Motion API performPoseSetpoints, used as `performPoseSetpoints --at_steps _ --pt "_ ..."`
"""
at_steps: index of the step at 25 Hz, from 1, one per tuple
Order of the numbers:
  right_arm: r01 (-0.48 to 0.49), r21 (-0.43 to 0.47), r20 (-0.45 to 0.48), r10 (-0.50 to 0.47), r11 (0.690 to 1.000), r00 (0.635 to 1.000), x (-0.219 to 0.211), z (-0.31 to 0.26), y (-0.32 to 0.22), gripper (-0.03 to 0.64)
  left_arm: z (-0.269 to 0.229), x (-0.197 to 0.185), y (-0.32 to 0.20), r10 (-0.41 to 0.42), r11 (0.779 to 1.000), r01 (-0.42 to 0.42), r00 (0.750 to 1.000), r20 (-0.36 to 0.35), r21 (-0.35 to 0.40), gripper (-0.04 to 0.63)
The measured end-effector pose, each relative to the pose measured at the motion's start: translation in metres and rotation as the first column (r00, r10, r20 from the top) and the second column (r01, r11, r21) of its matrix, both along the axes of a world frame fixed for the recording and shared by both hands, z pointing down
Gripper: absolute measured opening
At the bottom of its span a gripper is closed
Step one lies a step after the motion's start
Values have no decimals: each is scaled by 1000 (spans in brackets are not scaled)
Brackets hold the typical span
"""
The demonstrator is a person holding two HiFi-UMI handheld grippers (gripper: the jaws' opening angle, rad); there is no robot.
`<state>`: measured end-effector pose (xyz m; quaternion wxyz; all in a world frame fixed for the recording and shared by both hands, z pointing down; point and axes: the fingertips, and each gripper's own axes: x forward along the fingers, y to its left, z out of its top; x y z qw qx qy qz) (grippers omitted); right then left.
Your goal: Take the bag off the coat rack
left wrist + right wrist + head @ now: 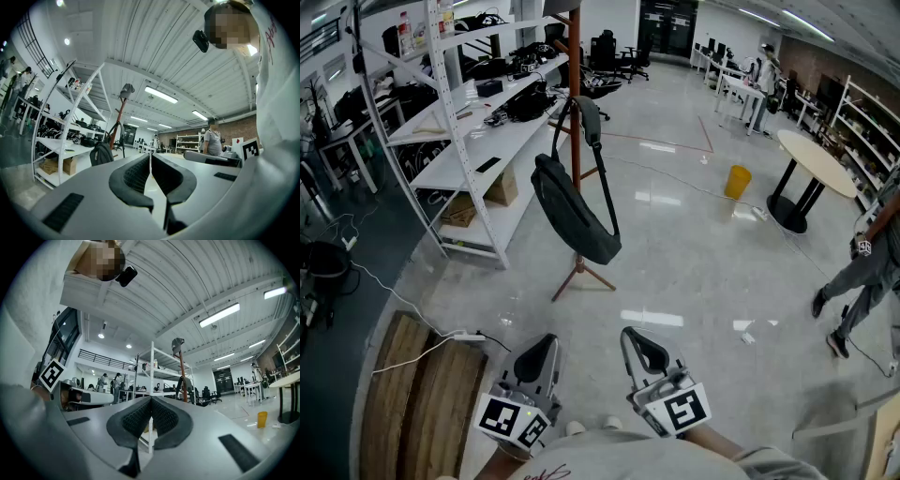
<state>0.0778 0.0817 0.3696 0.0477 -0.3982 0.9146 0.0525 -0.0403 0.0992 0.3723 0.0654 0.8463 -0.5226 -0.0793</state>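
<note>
A dark grey sling bag (pixel 573 214) hangs by its strap from a hook on the reddish-brown coat rack (pixel 575 112), which stands on the pale floor beside the white shelves. The same bag (pixel 101 153) and coat rack (pixel 119 119) show small and far off in the left gripper view; the coat rack (pixel 181 376) shows far off in the right gripper view. Low in the head view, close to my body, my left gripper (pixel 546 345) and right gripper (pixel 635 341) are both shut and empty. Both are well short of the bag.
White shelving (pixel 478 122) with dark gear and cardboard boxes stands left of the rack. A wooden bench (pixel 422 394) lies at lower left with a white cable across it. A round table (pixel 811 159), a yellow bin (pixel 737 181) and a walking person (pixel 862 272) are to the right.
</note>
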Motion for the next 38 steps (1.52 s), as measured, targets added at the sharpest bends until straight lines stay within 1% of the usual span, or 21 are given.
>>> performPoseSetpoints --at_steps 3,8,12,14,17,22,25,27,30,32,34,36,38 --pt "11 -22 39 -10 1000 999 -5 -10 1 18 -2 1 -1 3 1000 -3 1000 -5 -1 28" --pt "5 -29 41 -4 1000 999 -1 -10 -1 18 -2 5 -2 4 1000 -4 1000 2 5 28" --pt "16 1 67 -16 1000 998 3 -13 -1 18 -2 9 -2 -2 1000 2 1000 5 4 28" --pt "23 -7 93 -22 1000 995 6 -14 -1 18 -1 11 -2 -5 1000 5 1000 5 3 28" --pt "57 3 123 -57 998 991 9 -15 3 20 -1 15 -1 -14 1000 14 1000 11 3 28" --pt "78 21 95 -80 997 992 18 -8 4 20 0 22 -1 -48 999 48 999 7 14 28" --pt "98 0 85 -97 995 992 24 -2 5 20 3 25 1 -77 997 77 997 2 15 28" --pt "112 -19 73 -110 994 991 25 4 6 20 4 22 3 -102 995 102 995 0 12 28" --pt "140 -4 80 -139 990 987 23 4 6 20 5 16 5 -128 992 128 992 8 1 28" --pt "158 12 82 -159 987 984 23 2 6 20 6 15 5 -138 990 138 990 12 -8 28" --pt "171 2 70 -171 985 983 22 2 2 20 8 16 2 -146 989 147 989 13 -8 28" --pt "165 -23 49 -163 986 985 22 9 -6 20 8 17 -4 -146 989 146 989 12 -2 28" --pt "157 -14 39 -156 988 987 20 10 -13 20 7 18 -10 -135 991 135 991 9 3 28"
